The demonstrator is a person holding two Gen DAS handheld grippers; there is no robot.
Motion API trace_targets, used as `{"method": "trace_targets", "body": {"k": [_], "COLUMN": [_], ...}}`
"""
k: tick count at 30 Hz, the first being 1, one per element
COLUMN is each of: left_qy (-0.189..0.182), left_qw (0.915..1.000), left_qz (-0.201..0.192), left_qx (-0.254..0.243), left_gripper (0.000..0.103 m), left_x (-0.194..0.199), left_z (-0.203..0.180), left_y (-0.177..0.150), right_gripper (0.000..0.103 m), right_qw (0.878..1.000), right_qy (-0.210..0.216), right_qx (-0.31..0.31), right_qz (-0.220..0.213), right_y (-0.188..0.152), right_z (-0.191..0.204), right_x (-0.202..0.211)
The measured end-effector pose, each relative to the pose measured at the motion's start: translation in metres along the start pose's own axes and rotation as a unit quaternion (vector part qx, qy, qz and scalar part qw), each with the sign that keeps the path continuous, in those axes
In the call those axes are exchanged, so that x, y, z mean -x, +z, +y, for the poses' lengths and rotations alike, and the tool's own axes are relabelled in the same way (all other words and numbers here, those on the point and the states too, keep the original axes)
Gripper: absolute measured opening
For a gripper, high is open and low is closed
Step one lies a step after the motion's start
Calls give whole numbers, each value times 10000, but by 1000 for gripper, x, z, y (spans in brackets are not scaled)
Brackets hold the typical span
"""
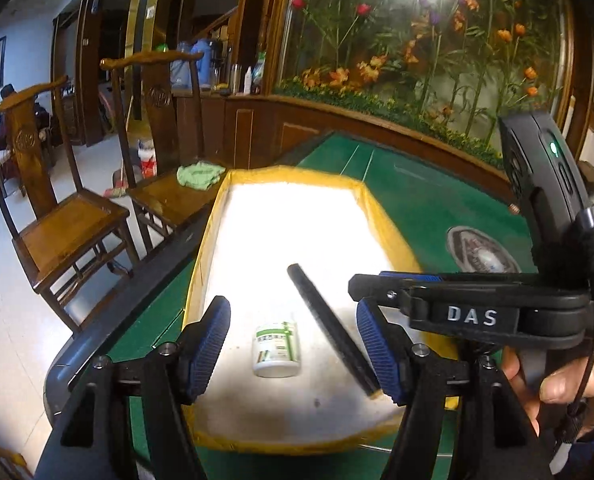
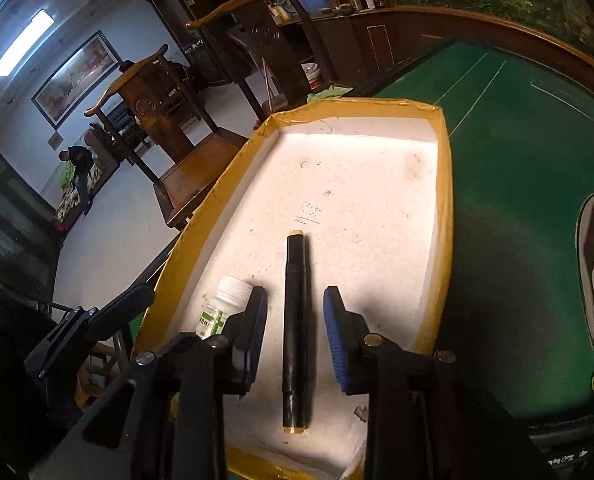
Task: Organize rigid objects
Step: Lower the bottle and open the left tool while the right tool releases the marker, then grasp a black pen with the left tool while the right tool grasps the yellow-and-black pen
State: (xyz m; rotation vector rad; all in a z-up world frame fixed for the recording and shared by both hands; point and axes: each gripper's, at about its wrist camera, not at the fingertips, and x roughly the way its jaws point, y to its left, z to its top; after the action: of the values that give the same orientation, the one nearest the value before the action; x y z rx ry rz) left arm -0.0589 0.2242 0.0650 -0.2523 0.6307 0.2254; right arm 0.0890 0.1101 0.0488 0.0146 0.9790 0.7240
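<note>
Two hand-held grippers hang over a yellow-rimmed tray (image 2: pixel 443 184) on a green tabletop (image 2: pixel 509 184), both objects already lying on the tray's white floor. The left gripper (image 1: pixel 293 344) stands wide and empty above a small white bottle (image 1: pixel 277 350), which lies on its side near the tray's near end. The right gripper (image 2: pixel 295 332) is parted narrowly with a black tube (image 2: pixel 295 332) lying between its pads, neither pad touching it. The tube rests just beside the bottle, toward the tray's middle. The placing step looks finished, with both objects released. By this reading, the next move calls for lifting both grippers clear without nudging the tube or rolling the bottle, then reaching for whatever remains outside the tray.
</note>
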Motion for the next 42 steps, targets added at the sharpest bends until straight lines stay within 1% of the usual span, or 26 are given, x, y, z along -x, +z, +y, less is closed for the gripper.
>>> {"method": "trace_targets", "body": {"k": [4, 6, 9, 12, 14, 17, 19, 23, 25, 27, 28, 29, 30, 31, 32, 35, 37, 38, 40, 42], "left_qy": [-219, -324, -608, -897, -1102, -1162, -1211, -1076, -1096, -1006, -925, -848, -821, -782, -751, -734, -726, -727, -758, -794], "left_qw": [9997, 9993, 9980, 9954, 9918, 9882, 9861, 9838, 9824, 9807, 9805, 9804, 9793, 9785, 9779, 9789, 9788, 9789, 9792, 9794], "left_qz": [-127, -183, -64, 121, 367, 626, 815, 1068, 1131, 1171, 1198, 1229, 1315, 1404, 1481, 1408, 1393, 1391, 1395, 1388], "left_qx": [-1, -45, -129, -326, -533, -774, -796, -959, -1000, -1199, -1256, -1283, -1301, -1296, -1275, -1286, -1313, -1309, -1266, -1237], "left_gripper": [70, 70, 70, 70, 70, 70, 70, 70, 70, 70, 64, 50, 42, 30, 20, 17, 16, 16, 16, 16], "left_x": [18, 25, 29, 32, 30, 26, 18, -1, -6, -14, -19, -25, -31, -36, -42, -44, -43, -43, -43, -43], "left_z": [-12, -24, -44, -68, -88, -116, -126, -141, -150, -160, -162, -164, -165, -164, -163, -161, -161, -161, -160, -159], "left_y": [0, -2, -8, -23, -39, -61, -67, -75, -76, -75, -75, -75, -75, -75, -76, -76, -77, -78, -78, -78], "right_gripper": [28, 28, 28, 28, 29, 31, 30, 30, 30, 30, 30, 31, 31, 31, 31, 31, 31, 30, 31, 31], "right_qw": [9988, 9981, 9957, 9931, 9910, 9905, 9908, 9886, 9872, 9865, 9866, 9870, 9870, 9863, 9858, 9803, 9767, 9744, 9713, 9717], "right_qy": [382, 449, 636, 698, 634, 379, 123, -61, -202, -202, -193, -210, -265, -346, -392, -573, -505, -548, -798, -773], "right_qx": [-153, -230, -420, -500, -545, -486, -412, -553, -696, -803, -860, -906, -950, -1035, -1132, -1526, -1810, -1932, -2061, -2068], "right_qz": [-275, -364, -521, -805, -1049, -1228, -1287, -1400, -1419, -1411, -1372, -1310, -1270, -1234, -1181, -1117, -1040, -1009, -880, -844], "right_y": [-14, -24, -44, -69, -90, -121, -142, -163, -167, -169, -171, -172, -173, -173, -175, -179, -183, -184, -185, -187], "right_z": [-13, -22, -44, -68, -87, -112, -130, -162, -175, -184, -188, -194, -197, -203, -208, -226, -241, -247, -256, -256], "right_x": [36, 51, 83, 122, 149, 178, 192, 210, 213, 215, 216, 215, 213, 211, 211, 209, 207, 205, 200, 199]}}
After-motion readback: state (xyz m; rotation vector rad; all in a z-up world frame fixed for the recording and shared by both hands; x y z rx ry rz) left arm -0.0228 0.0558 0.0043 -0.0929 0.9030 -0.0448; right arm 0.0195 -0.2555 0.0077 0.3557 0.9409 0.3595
